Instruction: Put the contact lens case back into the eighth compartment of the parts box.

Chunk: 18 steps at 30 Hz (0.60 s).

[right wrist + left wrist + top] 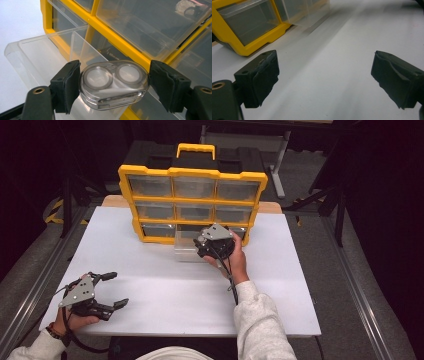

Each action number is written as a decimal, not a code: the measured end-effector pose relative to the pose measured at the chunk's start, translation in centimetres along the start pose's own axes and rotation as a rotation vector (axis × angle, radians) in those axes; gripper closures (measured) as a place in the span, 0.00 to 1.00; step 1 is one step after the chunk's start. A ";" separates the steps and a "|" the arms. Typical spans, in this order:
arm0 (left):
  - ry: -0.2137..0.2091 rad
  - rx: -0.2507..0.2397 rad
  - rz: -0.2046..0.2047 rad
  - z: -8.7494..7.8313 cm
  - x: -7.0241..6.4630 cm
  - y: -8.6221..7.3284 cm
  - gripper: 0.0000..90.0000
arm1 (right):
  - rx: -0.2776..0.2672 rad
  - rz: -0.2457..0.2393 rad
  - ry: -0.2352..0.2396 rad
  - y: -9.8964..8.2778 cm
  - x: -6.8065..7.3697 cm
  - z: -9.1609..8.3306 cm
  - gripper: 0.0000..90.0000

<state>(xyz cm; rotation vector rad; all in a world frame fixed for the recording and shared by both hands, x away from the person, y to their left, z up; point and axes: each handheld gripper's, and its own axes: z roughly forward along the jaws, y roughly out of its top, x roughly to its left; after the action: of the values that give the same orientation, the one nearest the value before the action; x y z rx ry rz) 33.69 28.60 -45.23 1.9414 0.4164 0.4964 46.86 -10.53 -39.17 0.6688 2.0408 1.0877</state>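
Observation:
A clear oval case with two round white lids sits pinched by its ends between my right gripper's jaws, which are shut on it. It hangs just above a clear drawer pulled out of the bottom row of a yellow organizer. From above, the right gripper is at the organizer's bottom middle slot, over the drawer. My left gripper rests open near the table's front left corner, with nothing between its fingers.
The organizer stands upright at the back of the white table, with rows of clear drawers and a yellow handle. One upper drawer holds small dark items. Metal rails run along both table sides.

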 end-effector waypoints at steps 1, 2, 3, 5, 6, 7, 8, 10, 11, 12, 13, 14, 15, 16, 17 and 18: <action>-0.001 0.000 0.001 0.0 0.0 0.0 0.10 | -0.002 0.004 0.005 0.0 0.0 0.0 0.30; -0.002 0.006 0.004 0.0 0.0 0.0 0.10 | -0.006 0.008 0.012 -0.1 0.0 0.0 0.30; -0.002 0.007 0.005 0.0 0.0 0.0 0.10 | -0.005 0.008 0.015 -0.1 0.1 0.0 0.30; -0.005 0.008 0.004 0.0 0.0 0.0 0.10 | -0.003 0.015 0.021 -0.2 0.1 0.1 0.31; -0.004 0.010 0.006 0.0 0.0 0.0 0.10 | -0.004 0.015 0.021 -0.2 0.1 0.1 0.31; -0.003 0.008 0.004 0.0 0.0 0.0 0.10 | -0.004 0.015 0.017 -0.2 0.1 0.1 0.31; -0.004 0.008 0.002 0.0 0.0 0.0 0.10 | -0.003 0.015 0.018 -0.2 0.1 0.1 0.31; -0.002 0.011 0.001 0.0 0.0 0.0 0.10 | -0.005 0.014 0.024 -0.2 0.1 0.0 0.30; -0.003 0.010 -0.002 0.0 0.0 0.0 0.10 | -0.005 0.009 0.018 -0.2 0.1 0.0 0.30; -0.002 0.006 -0.001 0.1 0.0 0.0 0.10 | -0.006 0.008 0.016 -0.1 0.1 0.0 0.30; -0.002 0.006 0.000 0.1 0.0 0.0 0.10 | -0.010 0.010 0.017 -0.1 0.1 -0.1 0.30; -0.001 0.007 0.001 0.1 0.0 0.0 0.10 | -0.017 0.014 0.013 -0.1 0.0 -0.2 0.31; -0.003 0.010 0.003 0.1 0.0 0.0 0.10 | -0.025 0.014 0.009 -0.1 0.0 -0.3 0.31; -0.002 0.011 0.001 0.0 0.0 0.0 0.10 | -0.029 0.016 0.011 0.0 0.0 -0.4 0.31; -0.002 0.011 0.000 0.0 0.0 0.0 0.10 | -0.034 0.012 0.006 0.1 0.0 -0.5 0.31; -0.003 0.010 -0.001 0.0 0.0 0.0 0.10 | -0.038 0.012 0.001 0.1 0.0 -0.6 0.31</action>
<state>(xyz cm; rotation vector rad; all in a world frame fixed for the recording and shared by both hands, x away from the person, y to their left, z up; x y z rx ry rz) 33.74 28.62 -45.25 1.9507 0.4190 0.4919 46.44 -10.74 -38.85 0.6624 2.0142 1.1305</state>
